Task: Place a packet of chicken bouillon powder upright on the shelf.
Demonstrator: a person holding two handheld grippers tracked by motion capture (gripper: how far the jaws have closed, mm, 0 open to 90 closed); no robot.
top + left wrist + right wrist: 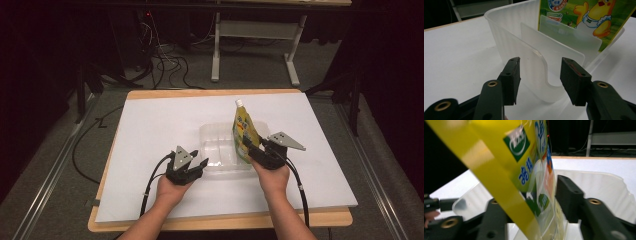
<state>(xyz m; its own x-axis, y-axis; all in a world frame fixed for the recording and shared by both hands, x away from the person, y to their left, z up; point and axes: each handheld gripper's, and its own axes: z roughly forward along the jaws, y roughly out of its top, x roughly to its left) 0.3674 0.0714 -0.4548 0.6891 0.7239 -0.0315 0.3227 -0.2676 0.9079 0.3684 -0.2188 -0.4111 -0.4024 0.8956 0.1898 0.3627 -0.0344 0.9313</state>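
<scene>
A clear plastic container [220, 145] sits in the middle of the white-covered table. A yellow-green spouted pouch [245, 131] stands tilted in its right part, spout up. My left gripper [199, 157] is at the container's near left corner. In the left gripper view its jaws [540, 75] straddle the container wall [509, 37] with a gap on both sides, and the pouch [586, 17] rises behind an inner divider [554, 45]. My right gripper [254, 145] is at the pouch's lower edge. Its jaws [536, 200] stand apart with the pouch [499, 165] between them, over the container [599, 185]; the left pad is hidden.
The white sheet [160, 125] covers a wooden tabletop whose edge [215, 220] runs along the near side. Beyond the far edge lie cables [165, 62] on the floor and the legs of another table [216, 50]. Bare sheet lies to the left and right of the container.
</scene>
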